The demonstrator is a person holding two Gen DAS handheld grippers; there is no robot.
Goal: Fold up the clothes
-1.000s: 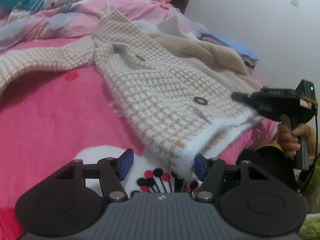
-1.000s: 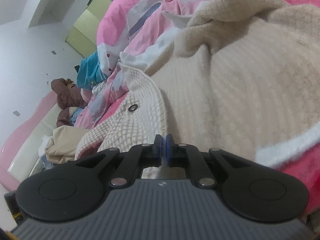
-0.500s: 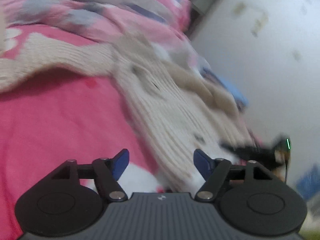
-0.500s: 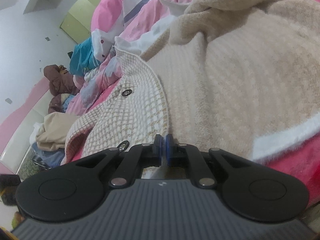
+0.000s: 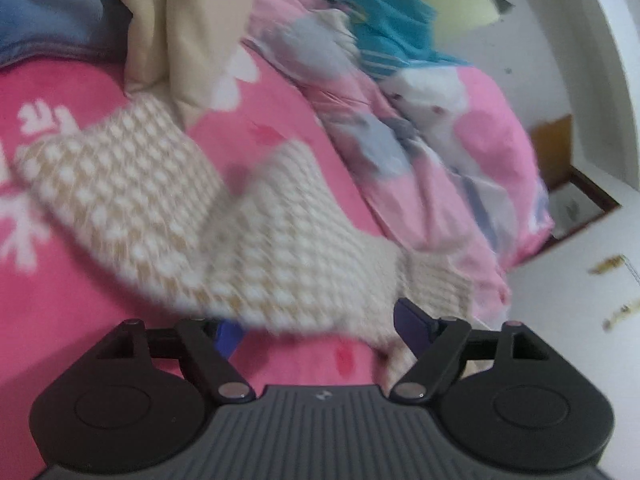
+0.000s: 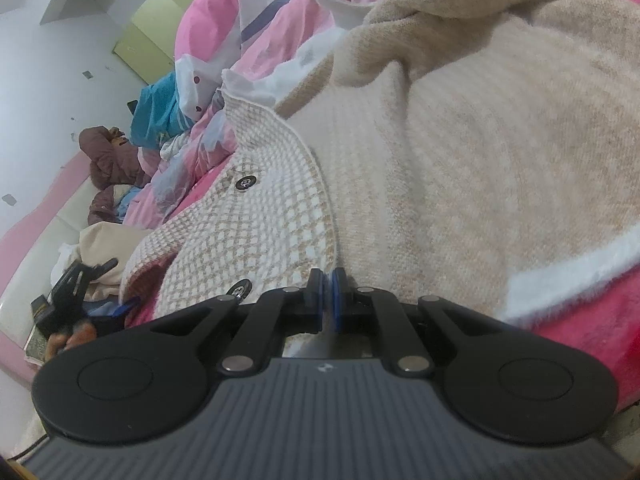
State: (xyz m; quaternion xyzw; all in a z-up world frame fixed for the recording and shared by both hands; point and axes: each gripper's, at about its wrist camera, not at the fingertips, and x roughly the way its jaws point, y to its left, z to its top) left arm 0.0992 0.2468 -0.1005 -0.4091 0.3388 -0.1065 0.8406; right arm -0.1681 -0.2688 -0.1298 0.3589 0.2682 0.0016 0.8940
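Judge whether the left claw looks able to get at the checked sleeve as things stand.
Probably yes: the left claw is opening, the checked sleeve lies just ahead on the pink blanket, and nothing covers it.

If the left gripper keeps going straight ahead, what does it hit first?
Most likely the checked cardigan sleeve, lying across the pink blanket just ahead of the left gripper, whose jaws are opening. The view is blurred, so depth is uncertain.

Left gripper (image 5: 320, 330) swung sleeveward (image 5: 120, 184) — jaws opening.
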